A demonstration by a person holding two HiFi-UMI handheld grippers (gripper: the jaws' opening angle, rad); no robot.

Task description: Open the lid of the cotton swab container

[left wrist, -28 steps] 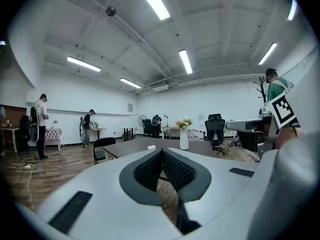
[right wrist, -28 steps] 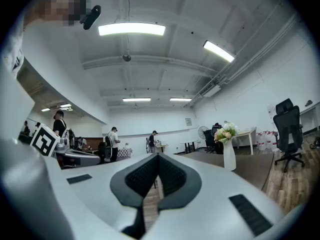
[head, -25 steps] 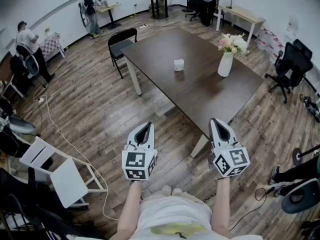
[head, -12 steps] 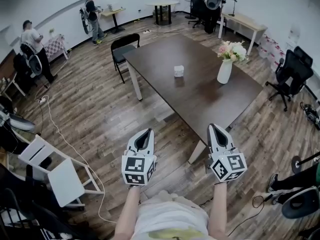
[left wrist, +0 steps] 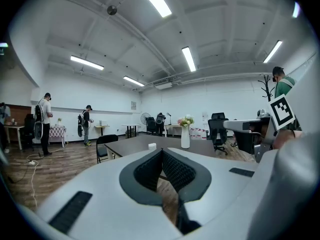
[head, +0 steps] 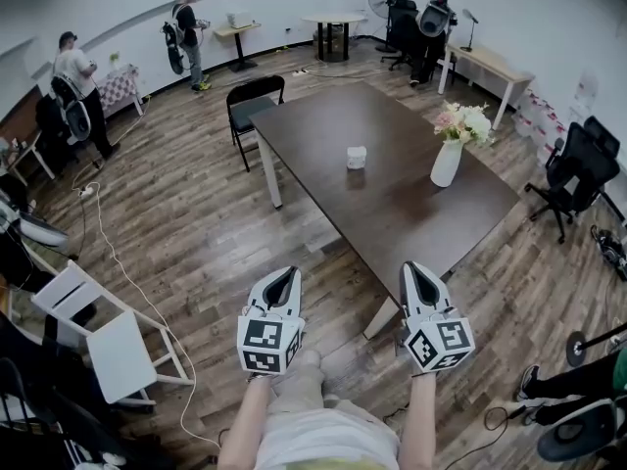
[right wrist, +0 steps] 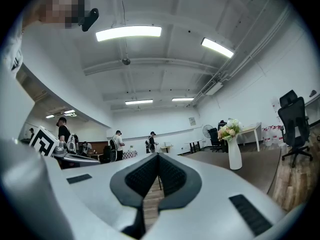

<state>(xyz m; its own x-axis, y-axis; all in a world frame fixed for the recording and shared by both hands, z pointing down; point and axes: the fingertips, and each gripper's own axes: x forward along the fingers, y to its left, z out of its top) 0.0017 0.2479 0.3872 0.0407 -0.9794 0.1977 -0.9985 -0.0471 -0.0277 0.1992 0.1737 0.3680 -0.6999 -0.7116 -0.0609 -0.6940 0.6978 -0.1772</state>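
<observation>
My left gripper (head: 283,274) and right gripper (head: 412,268) are both pinched closed on nothing, near me. The one cotton swab container (head: 356,157) sits far off on the one table (head: 392,213), left of the single vase (head: 446,164). It looks small and light and likely to skid, so I'd steady its body and lift the lid's edge.
</observation>
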